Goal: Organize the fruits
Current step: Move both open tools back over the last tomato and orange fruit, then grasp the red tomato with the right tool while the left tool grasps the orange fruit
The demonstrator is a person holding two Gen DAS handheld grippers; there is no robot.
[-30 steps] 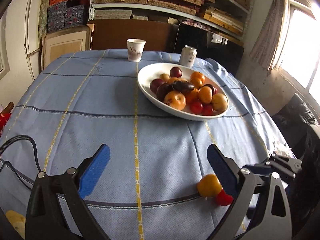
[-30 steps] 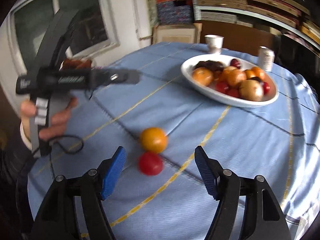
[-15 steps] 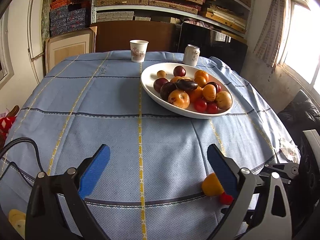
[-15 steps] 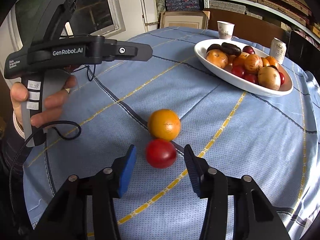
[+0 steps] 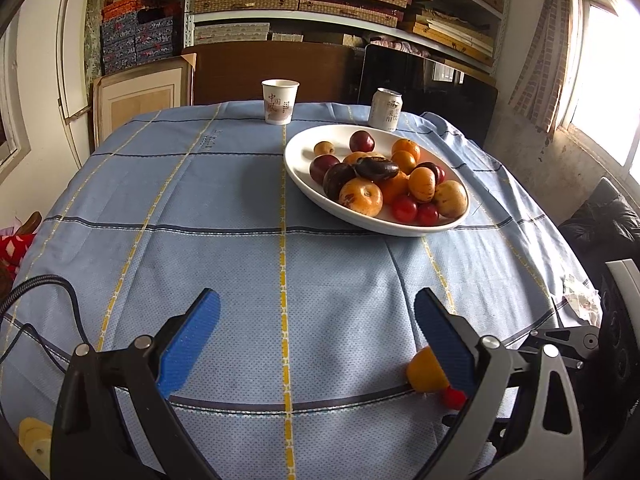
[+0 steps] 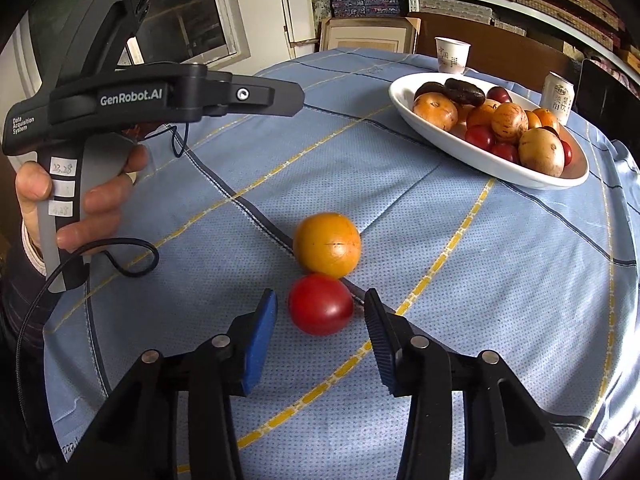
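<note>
A red tomato (image 6: pixel 320 304) lies on the blue tablecloth, touching an orange fruit (image 6: pixel 327 244) just beyond it. My right gripper (image 6: pixel 320 314) straddles the tomato and its jaws are closing; a thin gap still shows between each blue pad and the tomato. A white oval dish (image 6: pixel 480 160) heaped with several fruits stands at the far right. In the left wrist view my left gripper (image 5: pixel 316 312) hangs open over bare cloth with nothing between its fingers. The orange fruit (image 5: pixel 422 370) and the tomato (image 5: pixel 452 398) peek out behind its right finger, and the dish (image 5: pixel 300 176) sits beyond.
A paper cup (image 5: pixel 280 102) and a drink can (image 5: pixel 386 110) stand at the table's far edge behind the dish. A black cable (image 5: pixel 40 292) trails at the near left. A person's hand (image 6: pixel 92 208) holds the left gripper's handle left of the two fruits. Shelves and windows ring the table.
The right gripper's jaws have narrowed from wide apart to just outside the tomato, and the gripper has come closer over it. The left gripper has kept still and open.
</note>
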